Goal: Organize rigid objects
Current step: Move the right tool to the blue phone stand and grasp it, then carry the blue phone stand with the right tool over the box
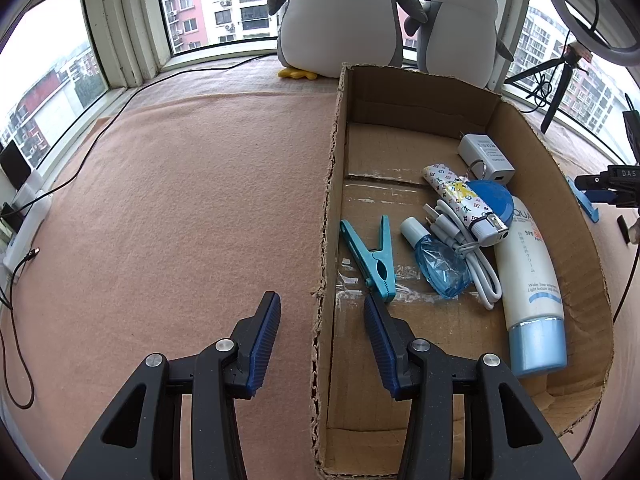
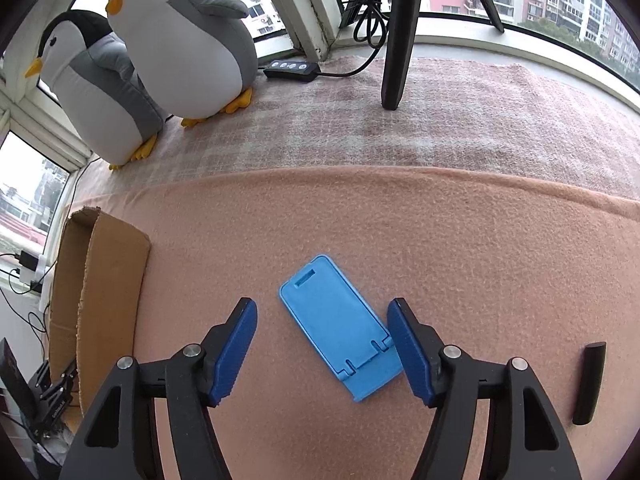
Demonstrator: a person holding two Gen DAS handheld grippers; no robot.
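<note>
A cardboard box (image 1: 520,128) holds a teal clothespin (image 1: 370,256), a small blue bottle (image 1: 436,260), a white cable (image 1: 472,248), a patterned lighter (image 1: 460,200), a white charger (image 1: 486,156), a blue round disc (image 1: 498,200) and a white sunscreen tube (image 1: 528,276). My left gripper (image 1: 322,312) is open, straddling the box's left wall near its front. In the right wrist view a blue phone stand (image 2: 340,324) lies flat on the pink blanket (image 2: 440,248). My right gripper (image 2: 322,316) is open around its near end, not touching it. The box's edge (image 2: 108,280) shows at left.
Two plush penguins (image 2: 160,52) sit by the window. A black tripod leg (image 2: 400,32) and a control box with cable (image 2: 292,69) stand at the back. A black cylinder (image 2: 590,382) lies right of my right gripper. Cables (image 1: 80,168) run over the blanket at left.
</note>
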